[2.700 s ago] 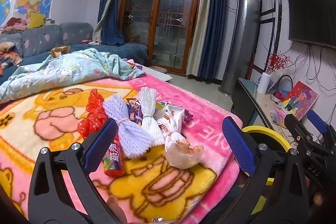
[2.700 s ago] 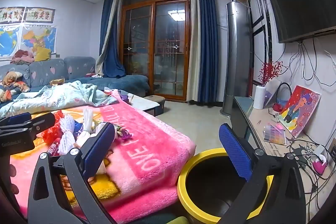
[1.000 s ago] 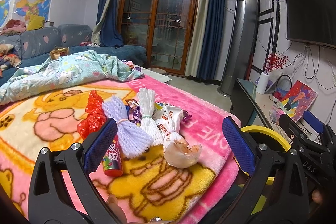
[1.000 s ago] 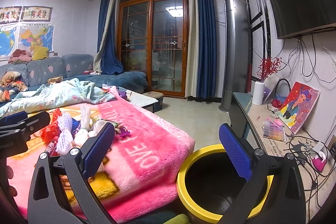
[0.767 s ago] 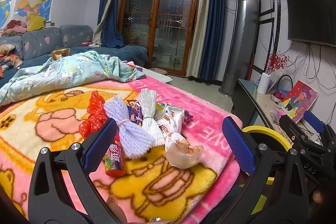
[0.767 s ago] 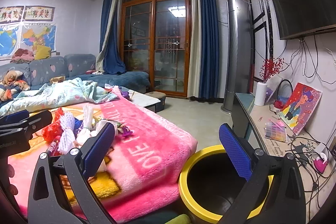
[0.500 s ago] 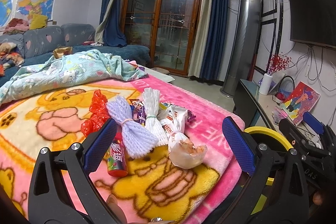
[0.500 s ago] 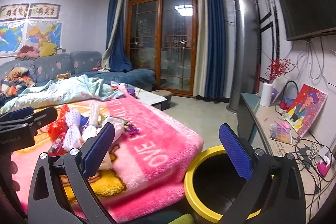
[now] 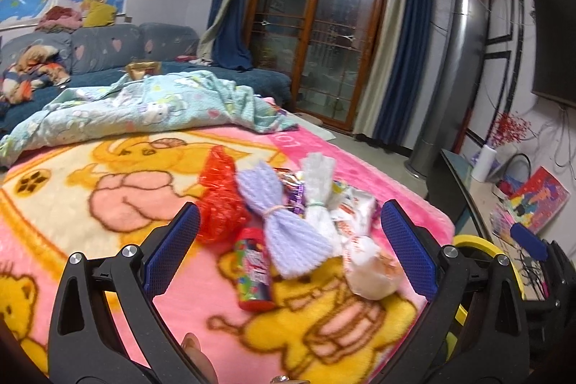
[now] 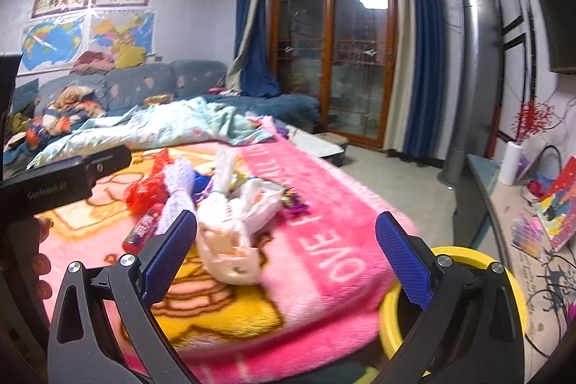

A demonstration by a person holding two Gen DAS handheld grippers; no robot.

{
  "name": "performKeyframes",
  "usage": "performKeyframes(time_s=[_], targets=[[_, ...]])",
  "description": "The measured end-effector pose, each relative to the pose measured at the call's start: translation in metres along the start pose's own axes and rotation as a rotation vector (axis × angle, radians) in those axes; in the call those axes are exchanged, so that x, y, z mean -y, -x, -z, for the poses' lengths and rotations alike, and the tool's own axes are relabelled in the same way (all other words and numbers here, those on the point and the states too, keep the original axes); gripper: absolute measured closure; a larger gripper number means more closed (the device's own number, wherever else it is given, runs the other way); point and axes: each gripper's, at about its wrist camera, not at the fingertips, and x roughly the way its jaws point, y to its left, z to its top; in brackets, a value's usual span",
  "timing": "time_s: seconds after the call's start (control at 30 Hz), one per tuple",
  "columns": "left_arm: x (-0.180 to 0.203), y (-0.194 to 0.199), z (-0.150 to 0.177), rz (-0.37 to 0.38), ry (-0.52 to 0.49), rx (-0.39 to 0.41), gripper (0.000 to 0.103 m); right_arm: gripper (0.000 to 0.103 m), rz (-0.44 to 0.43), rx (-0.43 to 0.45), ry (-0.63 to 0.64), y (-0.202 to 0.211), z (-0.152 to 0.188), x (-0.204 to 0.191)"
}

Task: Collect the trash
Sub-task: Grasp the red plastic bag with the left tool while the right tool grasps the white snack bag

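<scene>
Nothing is being picked up yet; this looks like the very start. The pink blanket (image 9: pixel 378 189) is covering the table, and the yellow bin (image 10: pixel 464 256) is sitting on the floor just beside its edge. The trash pile (image 9: pixel 298 215) is lying on the blanket near that edge: red crinkly wrap, purple and white foam nets, snack bags, a small candy tube (image 9: pixel 253 270). The left gripper (image 9: pixel 289 245) and the right gripper (image 10: pixel 286 252) are both spreading their fingers wide and holding nothing. Next, one probably needs to go down and pinch one piece.
</scene>
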Motion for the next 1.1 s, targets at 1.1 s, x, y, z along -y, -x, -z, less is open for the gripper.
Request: performKeyframes(time_s=[1.1], targets=[[-0.109, -0.138, 0.011, 0.077, 0.289, -0.365, 0.016, 0.012, -0.189, -0.32, -0.112, -0.125, 0.021, -0.024]])
